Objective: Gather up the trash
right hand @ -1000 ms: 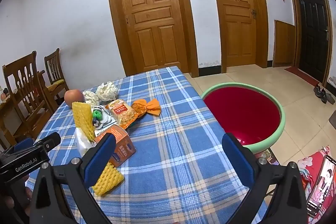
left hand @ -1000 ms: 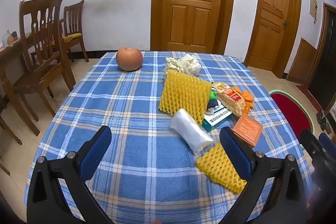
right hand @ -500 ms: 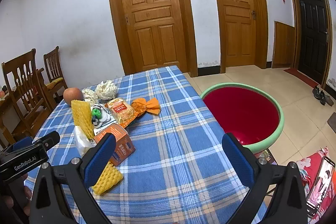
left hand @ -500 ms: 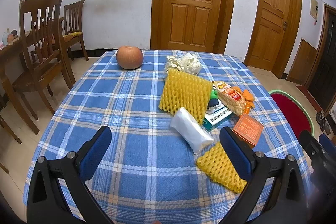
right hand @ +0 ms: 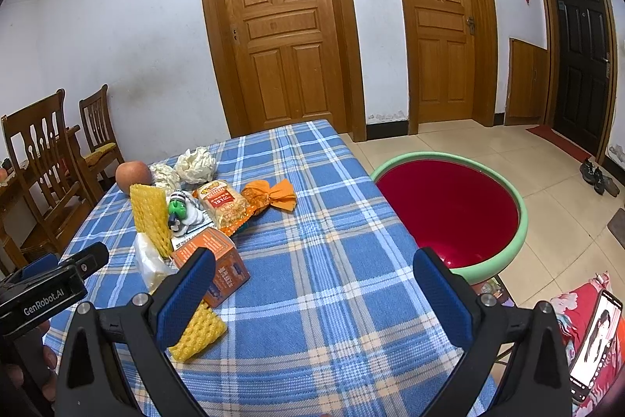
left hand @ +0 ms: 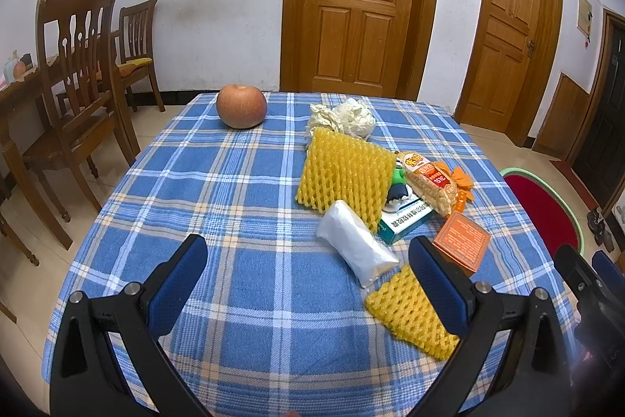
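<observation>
Litter lies on the right half of a blue plaid table [left hand: 218, 190]: a large yellow foam net [left hand: 343, 170], a clear plastic bag [left hand: 355, 245], a small yellow foam net [left hand: 410, 311], an orange carton [left hand: 461, 237], a snack packet [left hand: 429, 182], a teal box [left hand: 402, 221] and crumpled white paper [left hand: 343, 118]. My left gripper [left hand: 308, 260] hovers open over the near table edge, holding nothing. My right gripper [right hand: 312, 276] is open and empty too, with the orange carton [right hand: 218, 260] and small net [right hand: 199, 331] by its left finger. A red basin with a green rim [right hand: 449, 210] stands right of the table.
An apple [left hand: 241, 105] rests at the table's far left. Wooden chairs [left hand: 78, 73] stand to the left. Closed wooden doors [right hand: 281, 26] line the back wall. A person's hand [right hand: 23, 370] holds the left gripper at the right wrist view's left edge. Shoes [right hand: 597, 174] lie by a dark door.
Both views have shifted very slightly; neither gripper has changed its opening and nothing on the table has moved.
</observation>
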{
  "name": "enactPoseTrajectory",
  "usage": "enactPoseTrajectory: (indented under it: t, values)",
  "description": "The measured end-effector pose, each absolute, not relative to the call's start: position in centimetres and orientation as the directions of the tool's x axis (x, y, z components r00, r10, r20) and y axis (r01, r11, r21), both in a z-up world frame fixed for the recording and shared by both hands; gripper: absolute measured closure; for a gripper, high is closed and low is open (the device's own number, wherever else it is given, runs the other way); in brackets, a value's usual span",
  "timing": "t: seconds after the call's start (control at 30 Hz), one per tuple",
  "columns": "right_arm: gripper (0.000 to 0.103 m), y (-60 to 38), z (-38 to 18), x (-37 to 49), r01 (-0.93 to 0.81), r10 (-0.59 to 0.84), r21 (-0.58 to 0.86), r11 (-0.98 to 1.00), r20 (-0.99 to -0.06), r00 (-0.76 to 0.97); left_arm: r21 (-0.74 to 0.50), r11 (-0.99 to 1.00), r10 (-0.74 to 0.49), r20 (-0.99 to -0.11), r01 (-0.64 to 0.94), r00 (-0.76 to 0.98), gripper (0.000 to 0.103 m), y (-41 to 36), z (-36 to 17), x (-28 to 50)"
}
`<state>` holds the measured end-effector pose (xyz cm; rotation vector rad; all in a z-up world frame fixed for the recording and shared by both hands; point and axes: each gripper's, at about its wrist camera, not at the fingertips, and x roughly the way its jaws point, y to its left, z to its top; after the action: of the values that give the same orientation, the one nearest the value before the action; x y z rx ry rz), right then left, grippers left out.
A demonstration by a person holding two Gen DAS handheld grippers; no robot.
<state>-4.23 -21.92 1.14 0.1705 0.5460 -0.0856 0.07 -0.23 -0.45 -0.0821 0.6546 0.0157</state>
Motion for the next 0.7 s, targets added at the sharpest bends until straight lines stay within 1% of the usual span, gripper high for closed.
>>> enactPoseTrajectory:
  t: [0.7]
  values:
    - [0.000, -21.71, 1.14, -4.14, 0.126, -0.036, 0.136, 0.983, -0.525, 0.850, -0.077, 0.996, -0.015, -0.610, -0.040, 0.792, 0.002, 0.01, -0.44, 0.09]
